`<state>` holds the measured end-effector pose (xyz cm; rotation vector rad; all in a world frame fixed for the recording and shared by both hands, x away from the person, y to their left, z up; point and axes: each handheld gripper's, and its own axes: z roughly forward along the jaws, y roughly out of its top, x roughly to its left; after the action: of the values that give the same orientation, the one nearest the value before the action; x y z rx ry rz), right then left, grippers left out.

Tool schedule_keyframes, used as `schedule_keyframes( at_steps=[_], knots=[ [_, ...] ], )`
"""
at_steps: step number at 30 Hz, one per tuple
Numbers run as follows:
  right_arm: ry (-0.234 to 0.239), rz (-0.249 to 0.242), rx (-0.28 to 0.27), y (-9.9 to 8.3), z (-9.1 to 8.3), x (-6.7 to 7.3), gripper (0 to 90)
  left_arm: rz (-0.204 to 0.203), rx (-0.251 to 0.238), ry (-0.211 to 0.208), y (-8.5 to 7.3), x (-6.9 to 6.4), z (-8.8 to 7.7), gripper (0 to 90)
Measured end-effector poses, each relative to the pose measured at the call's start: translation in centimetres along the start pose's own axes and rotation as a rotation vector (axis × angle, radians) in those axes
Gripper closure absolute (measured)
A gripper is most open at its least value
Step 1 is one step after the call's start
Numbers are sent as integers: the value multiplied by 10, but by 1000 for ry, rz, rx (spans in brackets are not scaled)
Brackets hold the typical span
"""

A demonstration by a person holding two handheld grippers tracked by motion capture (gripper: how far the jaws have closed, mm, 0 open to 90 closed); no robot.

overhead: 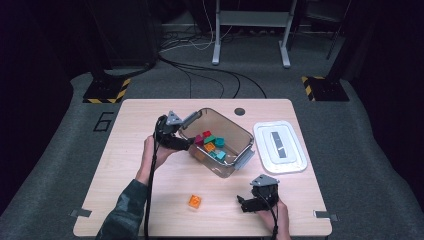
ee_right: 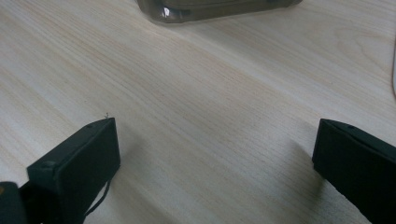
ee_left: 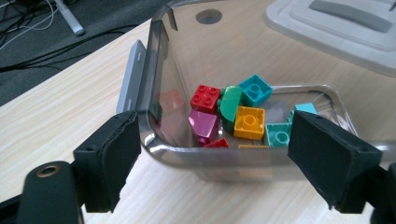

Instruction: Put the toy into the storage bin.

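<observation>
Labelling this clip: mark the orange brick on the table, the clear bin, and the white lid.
orange brick (overhead: pixel 194 201), high view, its top face.
clear bin (overhead: pixel 232 122), high view, its far rim.
white lid (overhead: pixel 295 161), high view, its flat border.

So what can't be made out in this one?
- High view: blocks in the clear bin are too small to count.
- Left gripper view: a red block is half hidden by the bin's near rim; the white lid is cut off by the frame edge.
- Right gripper view: the bin is cut off at the top.
</observation>
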<state>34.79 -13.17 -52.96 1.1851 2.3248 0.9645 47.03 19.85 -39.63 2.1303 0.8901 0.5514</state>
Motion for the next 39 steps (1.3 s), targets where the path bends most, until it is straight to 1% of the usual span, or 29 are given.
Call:
schedule_keyframes(
  at_steps=[1,2,4,11,13,21,27,29,36,38,39],
  knots=[
    [0,0,0,0,0,0,0,-8,3,-6,-2,-1,-2,156],
    [0,0,0,0,0,0,0,-4,0,-9,-4,-1,-4,154],
    [0,0,0,0,0,0,0,0,-10,-1,-7,-4,-8,152],
    [0,-1,0,0,0,0,0,3,-25,-9,-21,-13,-21,126],
    [0,-1,0,0,0,0,0,-2,-34,-16,-25,-17,-24,111],
    [0,0,0,0,0,0,0,12,-40,-24,-42,-34,-34,80],
    [0,0,0,0,0,0,0,10,-34,-38,-55,-46,-37,63],
    [-1,5,-2,0,0,0,0,16,-26,-45,-59,-50,-37,61],
    [-1,4,-2,0,0,0,0,10,-19,-65,-75,-63,-34,54],
    [-1,5,-2,0,0,0,0,8,-12,-66,-79,-67,-33,52],
    [-1,5,-2,0,0,0,0,7,-8,-74,-82,-69,-32,49]
  ],
)
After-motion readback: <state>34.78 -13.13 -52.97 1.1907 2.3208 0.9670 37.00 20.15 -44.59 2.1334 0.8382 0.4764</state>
